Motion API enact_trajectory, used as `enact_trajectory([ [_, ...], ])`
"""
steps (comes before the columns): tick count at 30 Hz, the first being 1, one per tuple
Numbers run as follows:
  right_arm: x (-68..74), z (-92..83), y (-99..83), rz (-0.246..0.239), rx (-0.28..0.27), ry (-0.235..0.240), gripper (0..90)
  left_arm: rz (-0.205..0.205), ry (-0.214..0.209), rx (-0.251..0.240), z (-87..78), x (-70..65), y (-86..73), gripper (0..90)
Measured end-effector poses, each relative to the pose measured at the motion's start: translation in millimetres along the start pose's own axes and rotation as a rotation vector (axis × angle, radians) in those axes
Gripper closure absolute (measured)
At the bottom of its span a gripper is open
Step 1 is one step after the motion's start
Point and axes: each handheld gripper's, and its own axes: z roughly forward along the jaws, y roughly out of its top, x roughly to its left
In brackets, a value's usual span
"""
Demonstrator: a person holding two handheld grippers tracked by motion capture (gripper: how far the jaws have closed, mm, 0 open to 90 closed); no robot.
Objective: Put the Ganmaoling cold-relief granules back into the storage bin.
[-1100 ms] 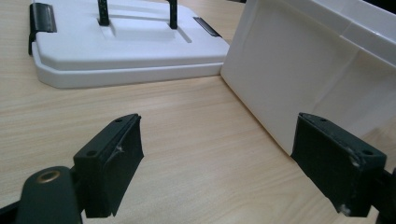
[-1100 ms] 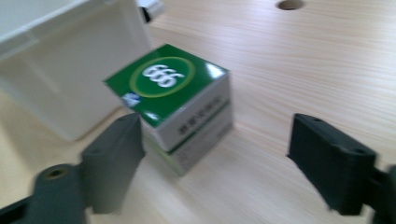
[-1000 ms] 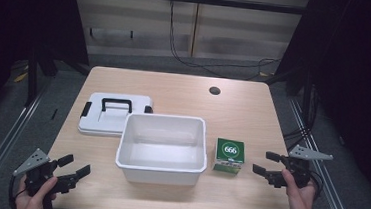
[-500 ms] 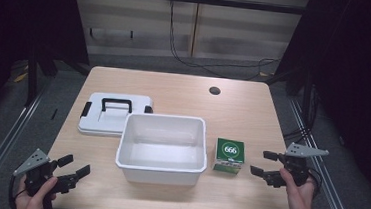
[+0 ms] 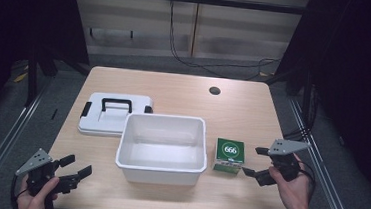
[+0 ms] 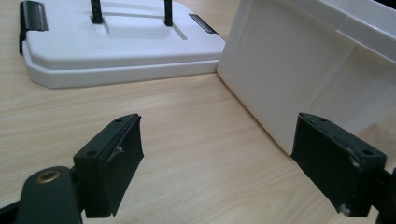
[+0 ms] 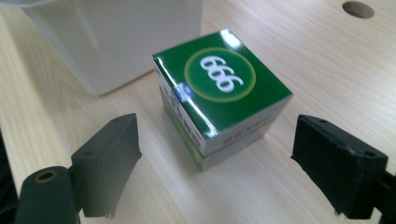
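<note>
The right gripper has edged closer to the green box, its fingers spread wide on either side of it, touching nothing. The box stands near the bench's right front edge, beside the empty white tub. The left gripper, also wide open and empty, stays at the front left corner.

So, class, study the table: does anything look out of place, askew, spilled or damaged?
Nothing stands out. The white bin sits upright and empty, its lid lies flat beside it, and the green box looks undamaged. The right gripper is open before the box. Nothing is spilled.
</note>
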Motion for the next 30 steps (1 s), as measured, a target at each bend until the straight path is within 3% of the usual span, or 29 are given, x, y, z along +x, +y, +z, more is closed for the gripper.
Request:
enact_trajectory([
  [4,0.4,-0.8,9.4,-0.035,0.029,0.008,15.1,-0.003,-0.005,0.001,-0.4,0.1,-0.4,15.9],
  [7,-0.6,0.1,19.1,-0.045,0.088,0.082,22.7,-0.002,-0.004,0.001,0.4,-0.1,-0.6,15.9],
  [9,-1.4,2.3,28.6,-0.060,0.110,0.115,22.2,0.006,-0.005,0.009,0.7,-0.6,-0.6,15.9],
  [10,-1.4,2.3,28.6,-0.060,0.110,0.115,22.2,0.006,-0.005,0.009,0.7,-0.6,-0.6,15.9],
  [12,-2.7,3.5,38.4,-0.063,0.117,0.082,13.4,0.002,-0.003,0.008,1.0,-0.9,-0.7,15.9],
  [18,-7.6,-2.5,71.0,-0.099,0.127,0.091,13.8,0.001,-0.003,0.005,0.5,-0.3,-0.8,15.9],
  [22,-10.3,-1.7,80.8,-0.110,0.145,0.083,13.8,-0.005,-0.006,-0.003,0.5,-1.4,-0.7,15.9],
  [24,-12.4,-1.6,86.3,-0.101,0.125,0.083,13.9,-0.007,-0.006,-0.002,0.5,-1.2,-0.8,15.9],
  [30,-12.6,9.7,99.2,-0.119,0.199,0.070,13.9,-0.002,-0.004,0.000,0.5,-0.9,-0.7,15.9],
])
